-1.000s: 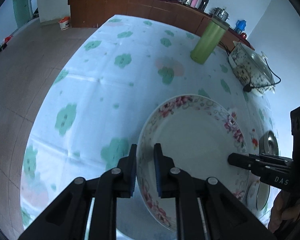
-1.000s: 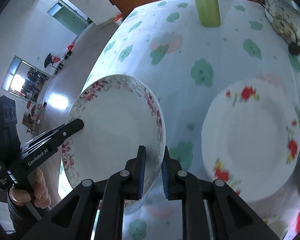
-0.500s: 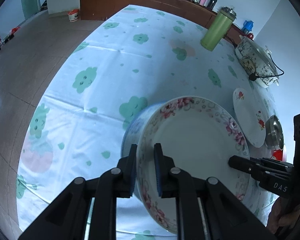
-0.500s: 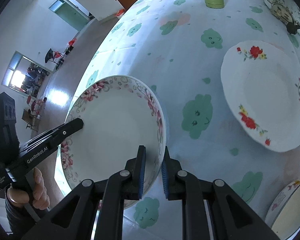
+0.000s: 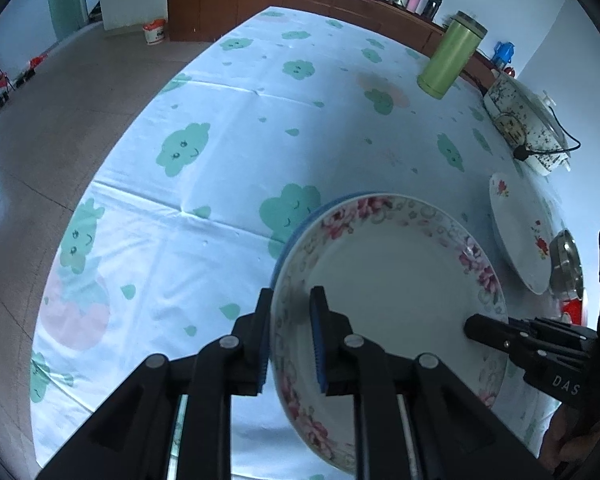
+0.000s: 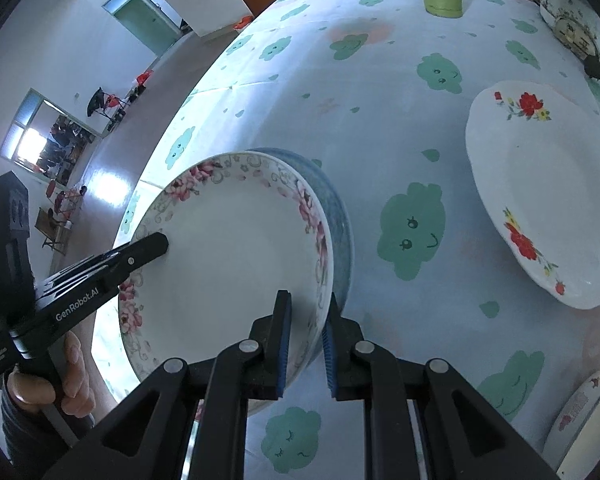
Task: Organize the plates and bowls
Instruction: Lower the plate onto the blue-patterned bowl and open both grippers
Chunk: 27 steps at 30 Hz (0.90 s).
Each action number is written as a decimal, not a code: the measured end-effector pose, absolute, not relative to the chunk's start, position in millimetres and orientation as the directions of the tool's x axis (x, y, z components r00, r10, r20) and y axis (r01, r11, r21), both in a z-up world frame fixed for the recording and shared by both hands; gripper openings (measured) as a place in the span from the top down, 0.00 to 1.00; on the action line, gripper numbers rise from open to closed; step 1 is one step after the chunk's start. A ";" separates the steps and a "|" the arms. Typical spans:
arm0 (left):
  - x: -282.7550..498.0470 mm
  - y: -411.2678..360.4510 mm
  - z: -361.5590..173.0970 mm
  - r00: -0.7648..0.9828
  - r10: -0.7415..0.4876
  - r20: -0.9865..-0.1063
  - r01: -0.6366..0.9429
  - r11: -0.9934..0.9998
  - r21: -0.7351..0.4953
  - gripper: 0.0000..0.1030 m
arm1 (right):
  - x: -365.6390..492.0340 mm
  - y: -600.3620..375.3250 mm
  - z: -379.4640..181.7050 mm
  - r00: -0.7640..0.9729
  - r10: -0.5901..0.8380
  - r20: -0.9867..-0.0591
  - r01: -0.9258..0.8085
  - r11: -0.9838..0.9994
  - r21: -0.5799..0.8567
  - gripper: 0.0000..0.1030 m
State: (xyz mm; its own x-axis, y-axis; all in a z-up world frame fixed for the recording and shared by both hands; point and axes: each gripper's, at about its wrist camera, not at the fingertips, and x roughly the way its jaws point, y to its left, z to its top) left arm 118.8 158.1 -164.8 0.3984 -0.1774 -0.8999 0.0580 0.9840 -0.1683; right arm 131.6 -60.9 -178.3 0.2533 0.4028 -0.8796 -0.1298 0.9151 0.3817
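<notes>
A deep white plate with a pink floral rim (image 5: pixel 388 280) (image 6: pixel 228 256) is held from both sides above the tablecloth. It lies over a blue-rimmed dish (image 5: pixel 320 205) (image 6: pixel 340 216) that shows only as a crescent behind it; whether they touch I cannot tell. My left gripper (image 5: pixel 290 308) has the plate's left rim between its pads, and its jaws are opening slightly. My right gripper (image 6: pixel 306 320) is shut on the opposite rim. Each gripper also shows in the other's view, the right gripper (image 5: pixel 474 326) and the left gripper (image 6: pixel 158 245).
A white plate with red flowers (image 6: pixel 540 192) (image 5: pixel 516 240) lies to the right. Beyond it are a steel bowl (image 5: pixel 566 264) and a patterned bowl (image 6: pixel 588 408). A green flask (image 5: pixel 448 56) and an electric cooker (image 5: pixel 528 132) stand at the far side.
Both grippers have carried the floral plate down and toward the near side of the table. The blue dish has come into view under it.
</notes>
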 end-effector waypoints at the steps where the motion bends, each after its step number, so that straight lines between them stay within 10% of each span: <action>1: 119.3 157.6 -165.0 0.403 -0.171 -0.899 0.060 0.985 -0.161 0.85 | 132.1 -60.4 -178.8 0.254 0.401 -0.880 -0.132 0.916 0.379 0.84; 27: 123.6 154.2 -172.8 0.441 -0.086 -0.893 0.033 0.996 -0.079 0.84 | 140.4 -72.5 -181.4 0.332 0.427 -0.841 -0.163 0.904 0.394 0.84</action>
